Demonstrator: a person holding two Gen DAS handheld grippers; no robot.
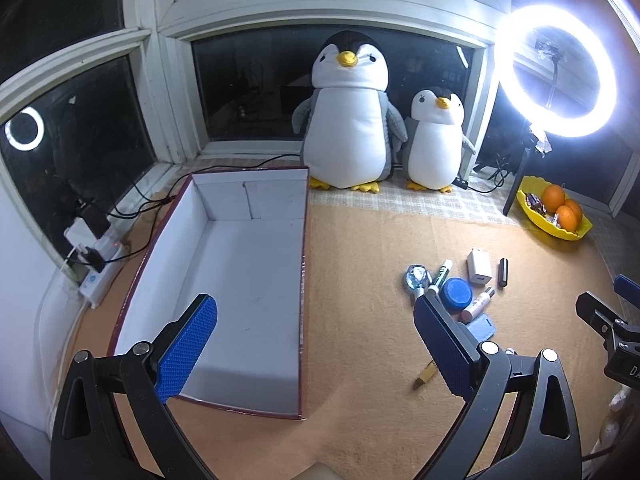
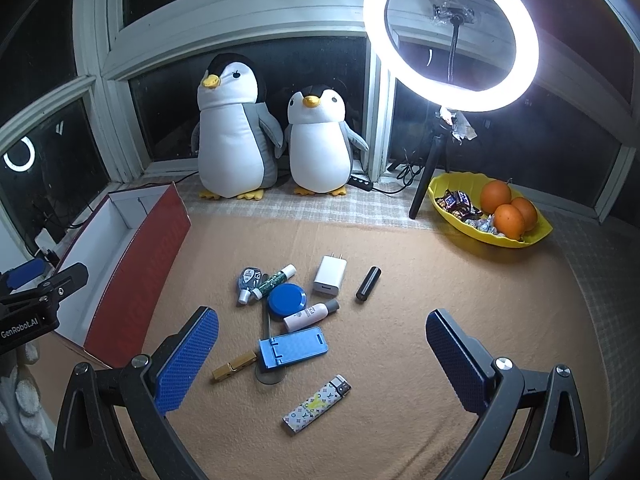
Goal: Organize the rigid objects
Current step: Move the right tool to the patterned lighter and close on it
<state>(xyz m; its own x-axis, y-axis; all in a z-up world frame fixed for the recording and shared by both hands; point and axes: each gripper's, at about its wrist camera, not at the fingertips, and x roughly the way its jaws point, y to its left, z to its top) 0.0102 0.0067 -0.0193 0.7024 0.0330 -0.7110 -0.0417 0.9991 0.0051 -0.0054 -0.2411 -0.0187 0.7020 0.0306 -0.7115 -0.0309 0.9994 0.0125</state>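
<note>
The left gripper [image 1: 316, 344] hangs with its jaws spread wide and nothing between them, above the near end of an open box [image 1: 248, 264] with red outer walls and a white inside, which lies on the left of the tan surface [image 2: 400, 360]. The right gripper [image 2: 322, 360] is likewise wide open and holds nothing, poised above a loose cluster of small things to the right of the box. Nearest lies a patterned lighter [image 2: 317, 403], apart from the rest. Just beyond it a blue phone stand [image 2: 292, 347] rests over a clear suction disc, with a wooden clothespin [image 2: 234, 366] touching its left end. Farther on, a pink tube [image 2: 311, 314], a round blue lid [image 2: 287, 299], a green-patterned tube [image 2: 276, 280] and a small clear bottle [image 2: 248, 282] crowd together. A white charger [image 2: 330, 275] lies to their right, and a black cylinder [image 2: 368, 283] lies alone right of that. At the far right a yellow dish [image 2: 448, 184] holds oranges [image 2: 508, 212] and wrapped sweets beside a lit ring light [image 2: 450, 36] on a tripod. Two plush penguins [image 2: 236, 132] stand against the far window.
</note>
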